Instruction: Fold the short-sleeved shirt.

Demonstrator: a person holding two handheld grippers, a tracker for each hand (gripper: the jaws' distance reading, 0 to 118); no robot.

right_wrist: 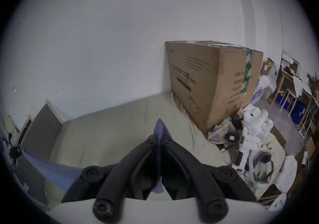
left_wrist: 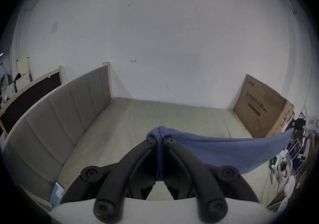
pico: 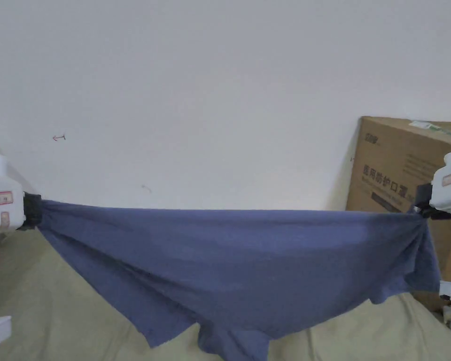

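The shirt (pico: 238, 263) is seen as soft matt blue cloth, the bed cover (pico: 55, 310) as matt beige fabric, the box (pico: 393, 164) as plain brown cardboard, and both gripper housings as smooth white plastic with matt black jaws.

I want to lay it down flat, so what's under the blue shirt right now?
The beige bed cover lies under the hanging blue shirt, which is stretched between the left gripper and right gripper. The patch behind the cloth is hidden.
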